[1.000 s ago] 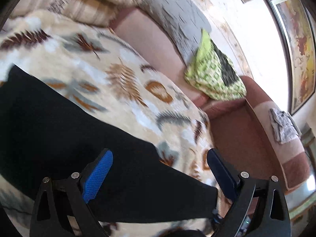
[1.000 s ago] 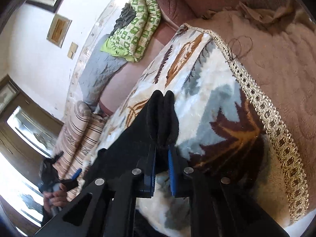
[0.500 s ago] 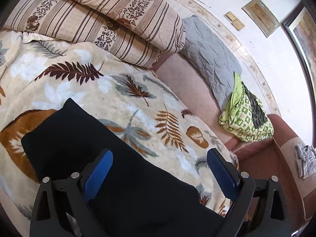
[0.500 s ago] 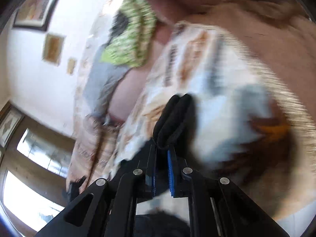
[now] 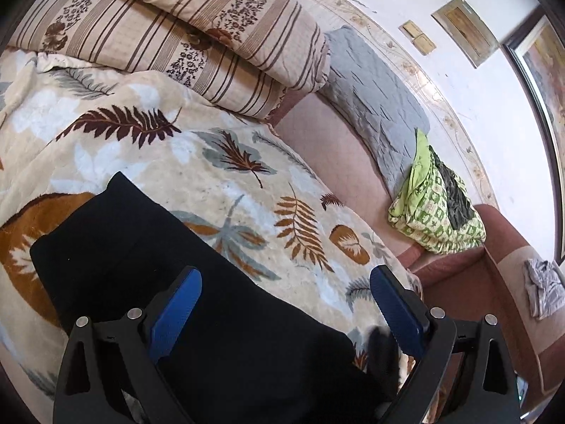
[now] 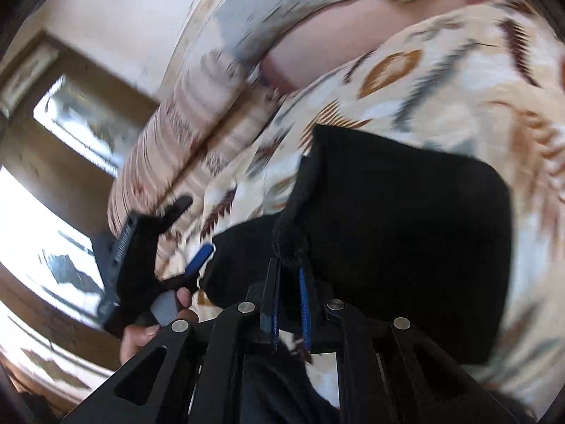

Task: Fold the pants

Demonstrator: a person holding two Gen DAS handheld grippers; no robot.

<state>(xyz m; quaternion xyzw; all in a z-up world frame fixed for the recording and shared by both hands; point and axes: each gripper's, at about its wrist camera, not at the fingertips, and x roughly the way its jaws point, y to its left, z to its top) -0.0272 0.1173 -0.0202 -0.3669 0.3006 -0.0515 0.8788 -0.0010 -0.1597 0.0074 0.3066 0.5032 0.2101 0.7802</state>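
Black pants (image 5: 148,258) lie on a leaf-patterned blanket (image 5: 219,183) spread over a sofa. My left gripper (image 5: 286,293) hovers open just above them, its blue pads (image 5: 176,304) wide apart with nothing gripped. In the right wrist view my right gripper (image 6: 289,272) is shut on a bunched end of the pants (image 6: 406,212), whose cloth is doubled over itself. The left gripper (image 6: 194,226) shows there at the left, open, held by a person's hand (image 6: 155,328). This view is blurred by motion.
A folded striped quilt (image 5: 176,28) lies at the far end of the blanket. A grey cushion (image 5: 374,106) and a green patterned cloth (image 5: 434,208) rest against the sofa back. A grey rag (image 5: 543,286) sits on the sofa arm. Windows (image 6: 53,219) are at the left.
My right gripper has swept the pants' end across the blanket toward the left gripper, doubling the cloth over. The left wrist view has swung toward the striped quilt; its jaws stay open.
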